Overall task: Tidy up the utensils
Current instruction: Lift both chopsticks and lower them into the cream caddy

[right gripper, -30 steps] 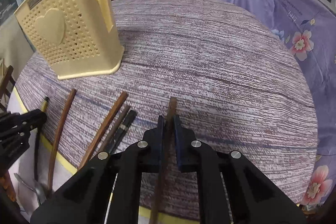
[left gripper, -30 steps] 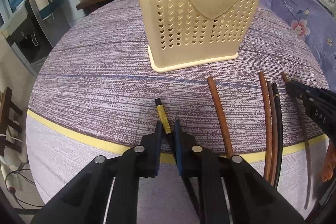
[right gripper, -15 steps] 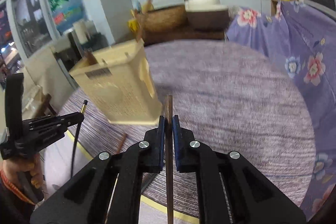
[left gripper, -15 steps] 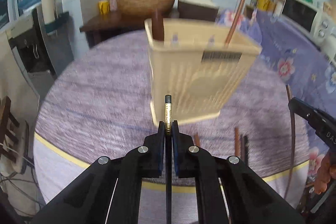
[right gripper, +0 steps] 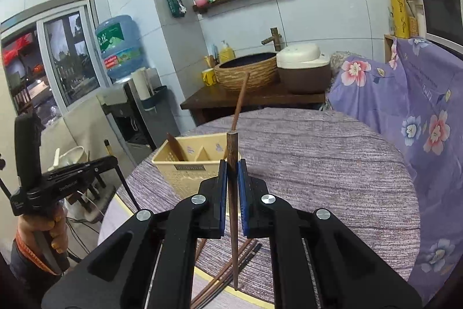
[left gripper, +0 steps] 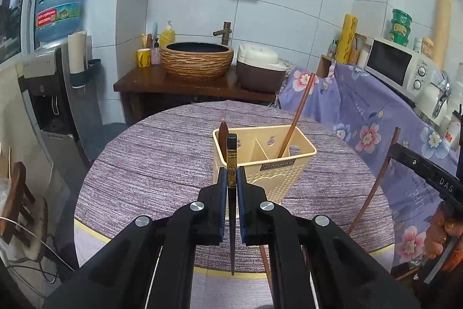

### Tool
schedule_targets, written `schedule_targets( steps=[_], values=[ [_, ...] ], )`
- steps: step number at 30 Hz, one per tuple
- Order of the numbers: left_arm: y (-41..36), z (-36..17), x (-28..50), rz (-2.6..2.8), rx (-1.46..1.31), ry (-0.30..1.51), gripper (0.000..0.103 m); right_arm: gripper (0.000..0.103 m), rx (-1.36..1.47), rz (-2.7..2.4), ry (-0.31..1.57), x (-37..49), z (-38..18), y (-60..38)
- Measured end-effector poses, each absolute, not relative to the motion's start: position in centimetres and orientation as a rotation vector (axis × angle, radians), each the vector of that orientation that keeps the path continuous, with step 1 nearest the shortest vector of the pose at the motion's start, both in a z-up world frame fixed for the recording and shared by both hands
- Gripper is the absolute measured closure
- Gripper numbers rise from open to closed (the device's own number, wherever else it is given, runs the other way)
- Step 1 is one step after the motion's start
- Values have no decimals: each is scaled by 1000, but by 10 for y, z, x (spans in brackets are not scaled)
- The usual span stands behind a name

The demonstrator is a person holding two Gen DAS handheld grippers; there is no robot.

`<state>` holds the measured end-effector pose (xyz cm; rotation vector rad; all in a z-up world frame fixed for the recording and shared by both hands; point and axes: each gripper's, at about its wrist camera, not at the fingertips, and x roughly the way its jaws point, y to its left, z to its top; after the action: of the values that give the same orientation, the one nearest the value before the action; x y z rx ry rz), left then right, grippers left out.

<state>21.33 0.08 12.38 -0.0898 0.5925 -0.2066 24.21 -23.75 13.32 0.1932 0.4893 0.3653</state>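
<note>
Nearest me, L gripper (left gripper: 231, 178) is clamped on a black chopstick (left gripper: 231, 161) w/ gold band, held near upright, tip hanging below the pads. R gripper (right gripper: 232, 178) is pinched tight on a brown chopstick (right gripper: 232, 152), also near upright, lifted clear of the table.

Just under R grip, at about 6 o'clock by the table edge (right gripper: 332, 164), loose chopsticks (right gripper: 228, 277) lie in a bunch, brown and dark; those are left to do. I can't count them for sure.

Further out at 12 o'clock, the cream holder (left gripper: 277, 178) stands on the purple cloth. It has a long brown stick (left gripper: 295, 120) leaning at its 1 o'clock and a dark flat handle (left gripper: 223, 132) in the left compartment.

So I judge it partly done: two pcs stowed, two in hand, several still on the table.
</note>
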Motion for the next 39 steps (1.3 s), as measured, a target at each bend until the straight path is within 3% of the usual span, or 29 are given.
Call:
schedule_targets(
  steps=[7, 12, 16, 21, 34, 39],
  values=[
    [15, 179, 209, -263, -144, 509, 95, 95, 216, 405, 268, 227, 186, -234],
    [10, 239, 212, -240, -160, 319, 95, 95, 256, 374, 39, 228, 226, -220],
    [3, 253, 228, -199, -172, 233, 95, 95, 227, 325, -56, 241, 239, -201],
    [-8, 227, 251, -180, -149, 238, 95, 95, 185, 283, 15, 279, 221, -181],
    [-23, 141, 283, -225, -103, 469, 95, 94, 170, 298, 329, 336, 145, -177],
    [-20, 129, 289, -235, -104, 521, 94, 94, 185, 294, 345, 339, 138, -180]
  ],
)
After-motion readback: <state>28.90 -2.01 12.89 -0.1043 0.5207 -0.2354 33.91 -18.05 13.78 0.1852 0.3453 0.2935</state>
